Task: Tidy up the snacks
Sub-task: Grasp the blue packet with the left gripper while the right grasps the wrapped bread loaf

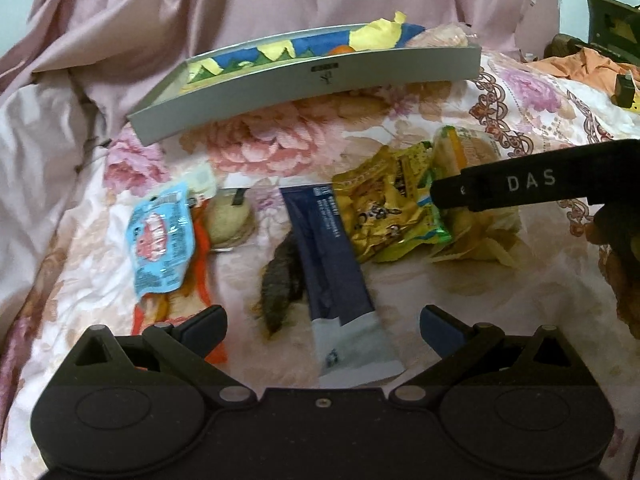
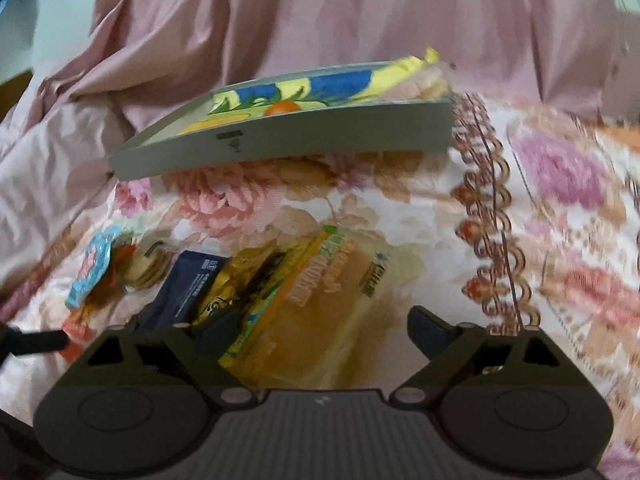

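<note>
Snacks lie loose on the flowery bedspread [image 1: 400, 136], right in front of both my grippers. My left gripper [image 1: 322, 322] has its jaws wide apart with nothing squeezed between them. The dark blue stick pack [image 1: 332, 256] lies just ahead of it, and the pack's grey end sits in the gap between the jaws. The pack is long, and its long way runs away from me, almost straight along the way the jaws point, tipped a little to the left at the far end. So I think the left hand is the nearer one for this pack, and the jaws could close across its thin sides. My right gripper [image 2: 312, 330] is open too, with nothing pinched. The big yellow bread bag [image 2: 320, 312] lies right in front of it, between the jaws, slanting up to the right. In the left view, one black finger of the right gripper reaches in over the yellow snack bag [image 1: 384, 212]. Further left are the light blue packet [image 1: 160, 244], the orange wrapper [image 1: 200, 264] under it, and a round cake [image 1: 230, 222]. Further back sits the grey tray [image 1: 304, 92], tilted on the bedding, with a blue and yellow bag [image 1: 304, 46] already in it. Behind it is the pink blanket [image 1: 240, 0].
</note>
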Tool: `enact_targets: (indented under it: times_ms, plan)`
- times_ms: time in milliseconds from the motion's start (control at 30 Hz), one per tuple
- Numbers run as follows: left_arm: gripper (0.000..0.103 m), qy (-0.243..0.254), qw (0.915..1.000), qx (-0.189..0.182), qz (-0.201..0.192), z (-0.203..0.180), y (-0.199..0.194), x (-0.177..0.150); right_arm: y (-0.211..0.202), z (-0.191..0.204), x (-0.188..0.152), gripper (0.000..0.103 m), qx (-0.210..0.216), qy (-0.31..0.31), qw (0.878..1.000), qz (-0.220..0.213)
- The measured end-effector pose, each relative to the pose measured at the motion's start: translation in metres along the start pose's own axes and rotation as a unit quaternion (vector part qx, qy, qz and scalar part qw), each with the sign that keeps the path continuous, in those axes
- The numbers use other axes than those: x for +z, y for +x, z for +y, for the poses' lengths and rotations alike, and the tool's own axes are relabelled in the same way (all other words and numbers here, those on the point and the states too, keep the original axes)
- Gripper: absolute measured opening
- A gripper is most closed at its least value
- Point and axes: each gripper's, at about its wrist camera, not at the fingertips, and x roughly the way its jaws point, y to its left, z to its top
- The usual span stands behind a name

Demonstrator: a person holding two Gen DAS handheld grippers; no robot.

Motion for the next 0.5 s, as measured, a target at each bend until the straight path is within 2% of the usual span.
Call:
enact_targets:
  times_ms: [200,433,500]
  plan:
    - [0.089,0.014,0.9998,0.009,0.007,-0.007,0.008,0.007,0.002,-0.003,0.0,0.081,0.016,0.011,1.0,0.019]
    - [0.074,0.003,0.9997,0.008,0.022,-0.008,0.019,0.015,0.001,0.0,0.0,0.077,0.015,0.004,1.0,0.019]
    - [0.065,0.001,0.9997,0.008,0.023,-0.008,0.022,0.018,0.001,0.0,0.0,0.077,0.015,0.004,1.0,0.019]
